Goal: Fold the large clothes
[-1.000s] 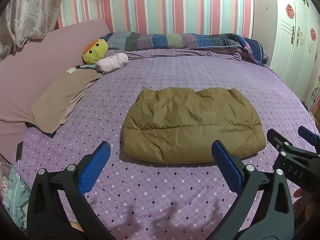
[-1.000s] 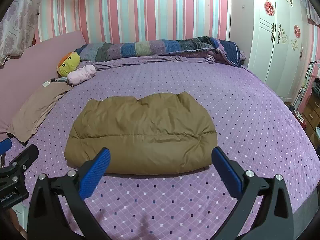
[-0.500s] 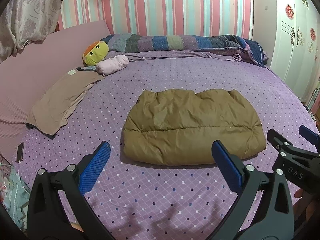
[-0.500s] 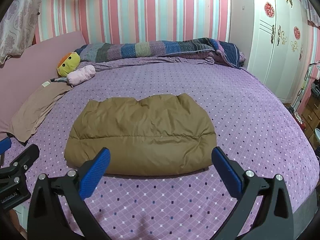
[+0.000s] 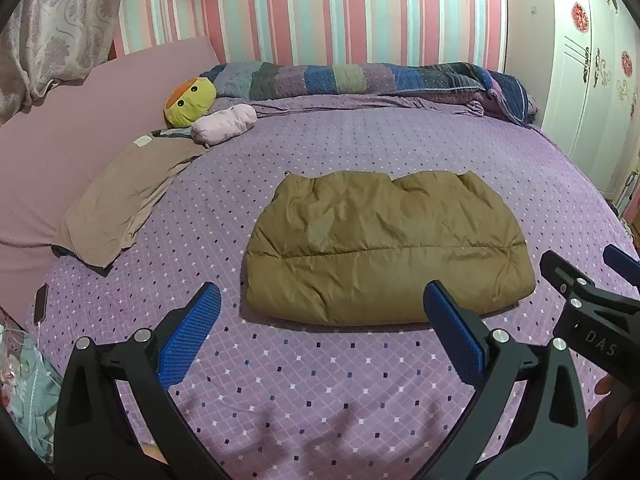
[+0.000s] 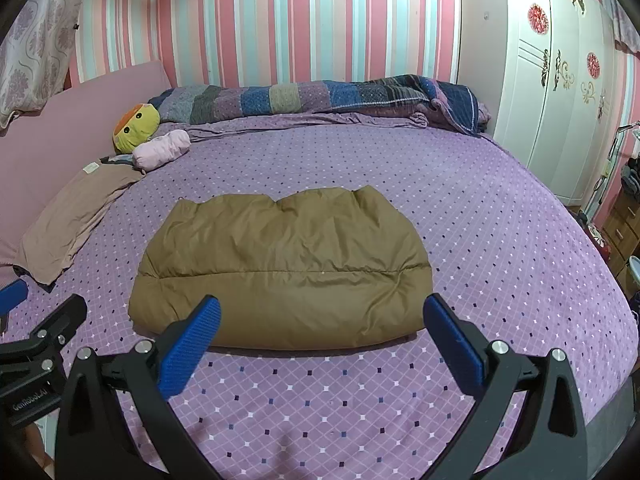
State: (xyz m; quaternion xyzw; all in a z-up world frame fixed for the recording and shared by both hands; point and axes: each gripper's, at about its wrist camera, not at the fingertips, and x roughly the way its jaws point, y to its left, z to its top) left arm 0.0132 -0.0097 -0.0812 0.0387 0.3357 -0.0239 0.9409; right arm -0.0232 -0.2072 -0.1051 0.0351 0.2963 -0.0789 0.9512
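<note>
A brown puffy jacket [image 5: 384, 248] lies folded into a compact bundle on the purple dotted bed sheet [image 5: 320, 360]; it also shows in the right wrist view [image 6: 284, 272]. My left gripper [image 5: 320, 320] is open and empty, held back from the jacket's near edge. My right gripper [image 6: 320, 322] is open and empty, also just short of the near edge. Each gripper shows at the side of the other's view: the right gripper [image 5: 592, 304] and the left gripper [image 6: 36, 344].
A tan garment [image 5: 120, 196] lies at the left by a pink headboard cushion [image 5: 60, 136]. A yellow plush toy [image 5: 188, 100], a pink roll [image 5: 224, 122] and a striped quilt [image 5: 360, 78] are at the back. A white wardrobe [image 6: 560, 100] stands at the right.
Both grippers have drawn back slightly from the jacket, which looks a little farther away. The jacket has not moved and both grippers stay open.
</note>
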